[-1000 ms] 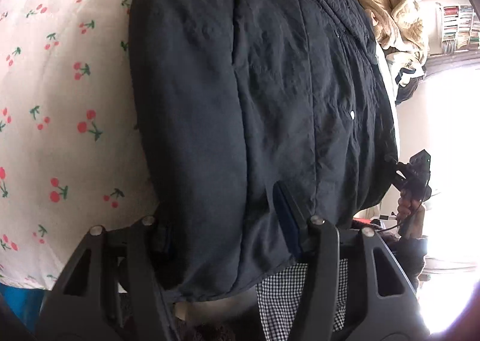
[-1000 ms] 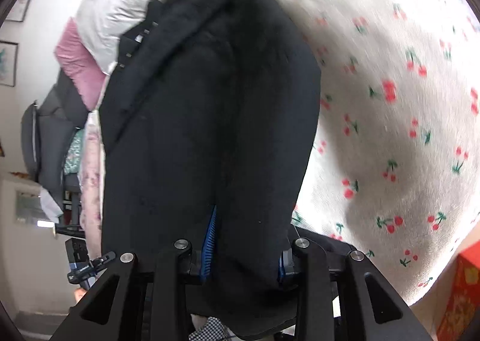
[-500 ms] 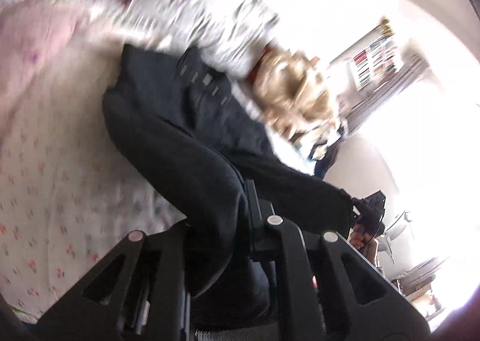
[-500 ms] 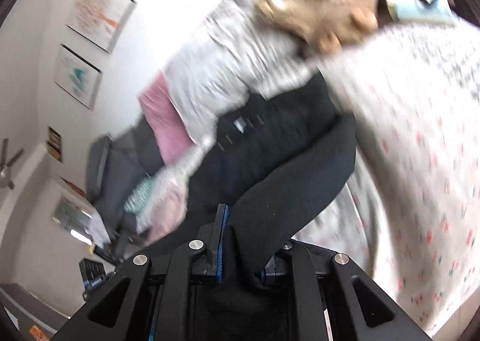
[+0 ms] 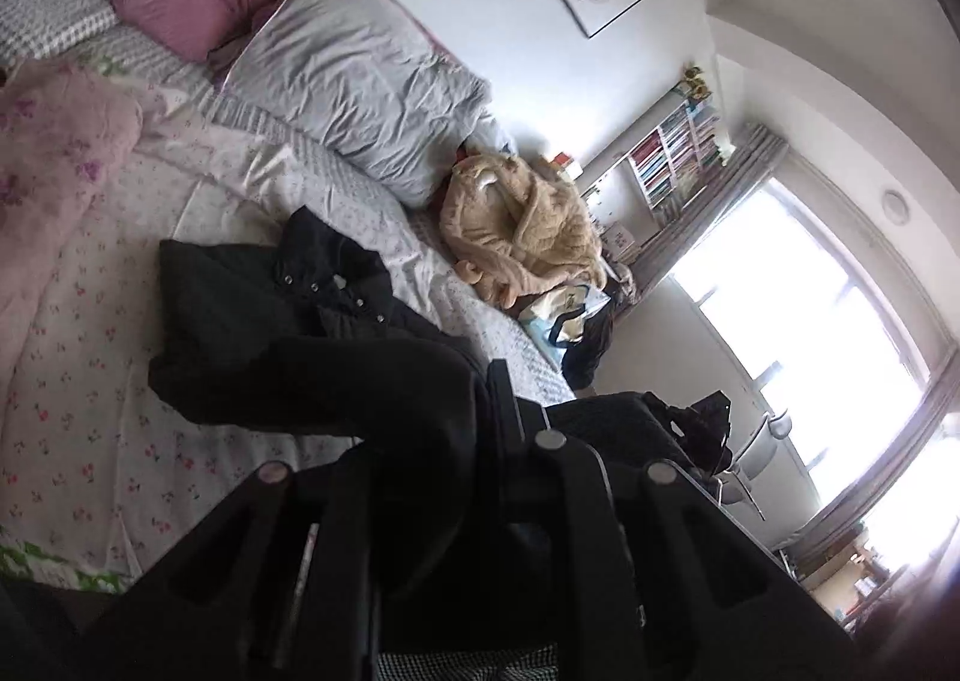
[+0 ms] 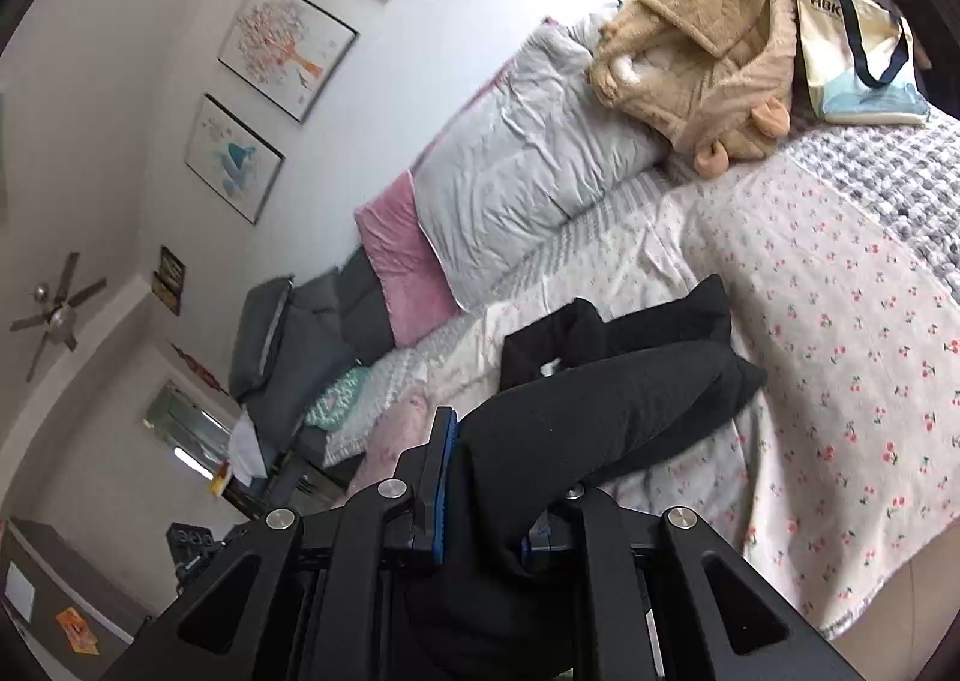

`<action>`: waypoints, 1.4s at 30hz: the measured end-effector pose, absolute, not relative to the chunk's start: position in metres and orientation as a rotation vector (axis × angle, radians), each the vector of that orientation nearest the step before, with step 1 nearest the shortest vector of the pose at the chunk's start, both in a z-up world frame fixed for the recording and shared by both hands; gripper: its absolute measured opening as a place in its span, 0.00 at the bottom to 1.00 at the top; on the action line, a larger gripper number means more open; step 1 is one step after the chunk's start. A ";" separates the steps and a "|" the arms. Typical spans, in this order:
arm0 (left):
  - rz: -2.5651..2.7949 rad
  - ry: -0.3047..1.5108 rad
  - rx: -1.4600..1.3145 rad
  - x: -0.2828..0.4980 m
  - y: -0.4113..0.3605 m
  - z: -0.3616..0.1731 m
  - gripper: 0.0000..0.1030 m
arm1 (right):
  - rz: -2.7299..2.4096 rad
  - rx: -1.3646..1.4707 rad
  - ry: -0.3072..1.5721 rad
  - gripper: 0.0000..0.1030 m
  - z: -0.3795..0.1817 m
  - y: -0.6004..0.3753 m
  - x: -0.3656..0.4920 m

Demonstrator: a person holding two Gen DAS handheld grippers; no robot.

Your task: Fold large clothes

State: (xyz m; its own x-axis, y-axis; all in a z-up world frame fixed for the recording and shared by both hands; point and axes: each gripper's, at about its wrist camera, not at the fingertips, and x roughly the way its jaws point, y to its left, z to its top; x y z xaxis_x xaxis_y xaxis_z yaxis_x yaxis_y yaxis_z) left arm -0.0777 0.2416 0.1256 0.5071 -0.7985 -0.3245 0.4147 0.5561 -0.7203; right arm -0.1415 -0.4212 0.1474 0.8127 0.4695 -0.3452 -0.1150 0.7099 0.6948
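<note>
On the bed (image 5: pixel 90 441), two tongs (image 5: pixel 432 441) (image 6: pixel 480 477) pinch one jacket (image 5: pixel 270 333).

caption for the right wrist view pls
Right gripper shut on the black jacket, lifting its hem off the cherry-print bed.

Right hand-held gripper (image 6: pixel 480 495): clamping a bunched fold of the black coat (image 6: pixel 606 399).
Coat: trailing from the jaws onto the bed (image 6: pixel 840 321).
Behind it: grey pillow (image 6: pixel 528 165) lying against the wall.
</note>
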 end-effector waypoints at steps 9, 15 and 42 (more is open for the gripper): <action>-0.548 0.757 -0.622 0.017 0.223 0.085 0.14 | 0.165 0.757 0.580 0.15 0.105 -0.427 -0.052; -0.430 0.754 -0.571 0.083 0.196 0.066 0.15 | 0.061 0.765 0.608 0.16 0.077 -0.433 0.025; -0.274 1.022 -0.234 0.124 0.151 -0.034 0.88 | -0.030 0.420 0.877 0.82 0.013 -0.396 0.072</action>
State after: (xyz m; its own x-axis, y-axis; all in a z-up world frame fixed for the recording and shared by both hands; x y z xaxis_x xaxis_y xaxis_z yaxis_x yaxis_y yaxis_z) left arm 0.1236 0.1514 -0.0341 0.4930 -0.3319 -0.8043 0.1153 0.9412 -0.3177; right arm 0.0719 -0.3959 0.0126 0.6446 0.1447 -0.7507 0.1957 0.9180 0.3450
